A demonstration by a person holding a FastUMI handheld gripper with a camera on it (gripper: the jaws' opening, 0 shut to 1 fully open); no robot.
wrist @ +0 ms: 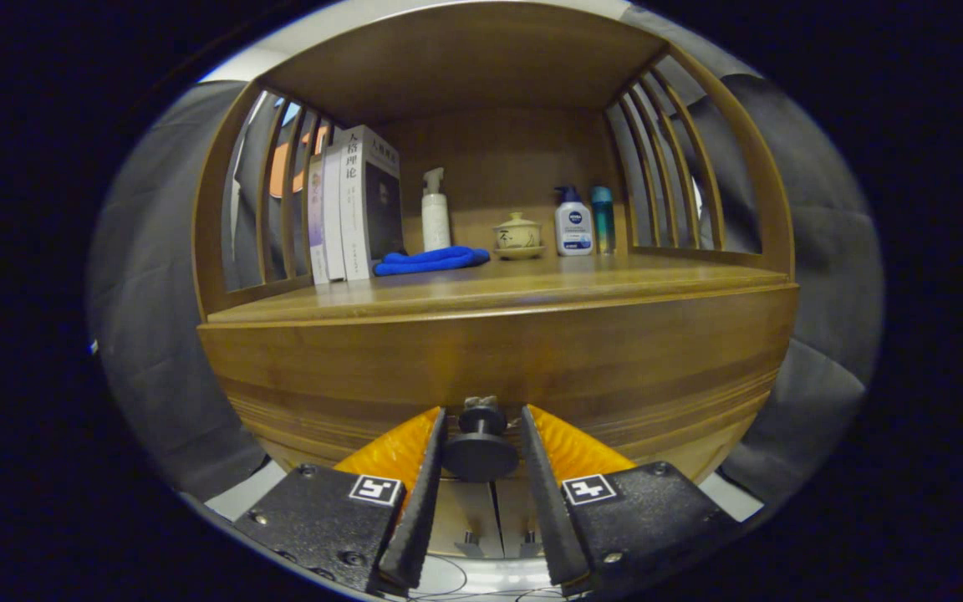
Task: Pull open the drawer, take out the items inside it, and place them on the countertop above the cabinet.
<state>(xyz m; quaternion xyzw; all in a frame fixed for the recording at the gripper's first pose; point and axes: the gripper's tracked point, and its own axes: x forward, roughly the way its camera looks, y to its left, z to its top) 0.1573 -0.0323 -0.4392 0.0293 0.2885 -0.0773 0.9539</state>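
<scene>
Facing the drawer [498,368], the gripper [481,422] has its two fingers on either side of the round dark knob [480,451] at the middle of the drawer front. The fingers stand apart, with a narrow gap on each side of the knob's disc, so they flank it without clearly pressing on it. The knob sits between them, its thin stem running forward into the wood. The drawer front looks flush with the cabinet [699,401], and nothing of its inside can be seen.

Above the drawer, the countertop [615,280] carries a row of things under a wooden roof with slatted sides. Toward the left edge, three or four books [356,205] stand upright, spines out, against the left slats. Just right of them a blue cloth [431,260] lies folded flat, touching the books' foot. Behind the cloth, near the back wall, a white pump bottle [435,211] stands upright. Right of the cloth sits a small lidded cup [517,232] on a saucer [518,251]. Further right, near the right slats, a white bottle with a blue cap [573,224] stands just beside a slim teal bottle [603,219]. The front strip of the countertop lies bare.

Below the drawer, two pale cabinet doors [481,518] show between the fingers, each with a small handle near the centre seam.
</scene>
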